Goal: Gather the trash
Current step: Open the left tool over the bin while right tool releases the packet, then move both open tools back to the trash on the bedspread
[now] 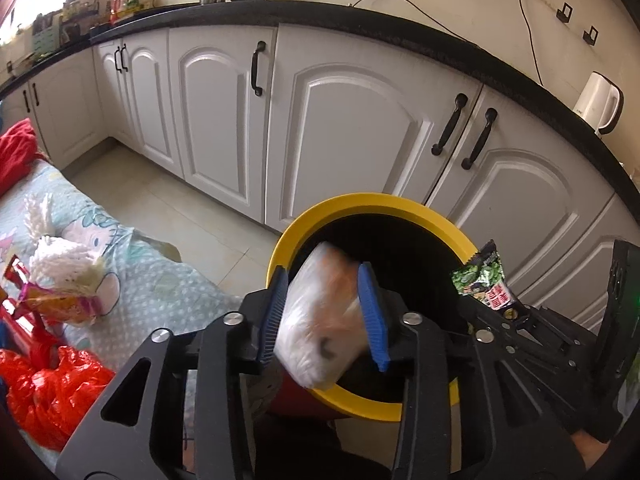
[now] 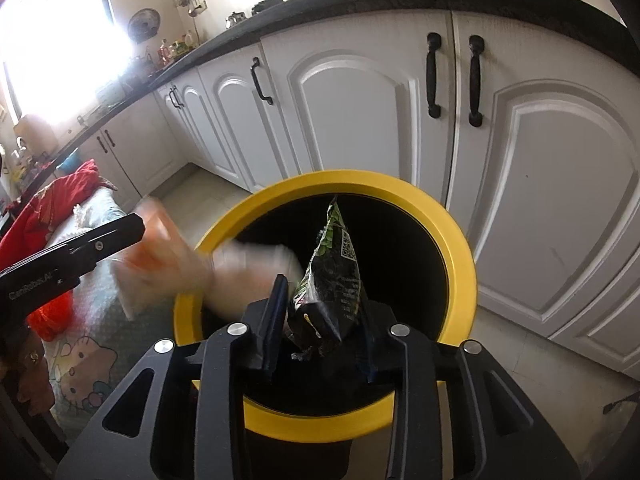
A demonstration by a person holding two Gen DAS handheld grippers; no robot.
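A bin with a yellow rim [image 1: 360, 202] [image 2: 460, 248] and a black inside stands on the floor in front of the cabinets. My left gripper [image 1: 323, 268] hangs over its left edge with the blue pads [image 1: 372, 316] apart. A white plastic bag [image 1: 320, 320] is smeared by motion between them, and its blur [image 2: 240, 260] also shows in the right wrist view. My right gripper [image 2: 324, 292] is over the bin's mouth, jaws apart. A green and black snack packet [image 2: 332, 272] [image 1: 480, 276] stands between them, clear of the left pad [image 2: 276, 320].
White cabinet doors [image 1: 352, 128] under a black countertop [image 1: 400, 28] stand close behind the bin. A white kettle [image 1: 598, 102] sits on the counter. At left a patterned cloth [image 1: 160, 276] carries a red plastic bag [image 1: 48, 392], colourful wrappers [image 1: 60, 304] and a white tufted item [image 1: 56, 260].
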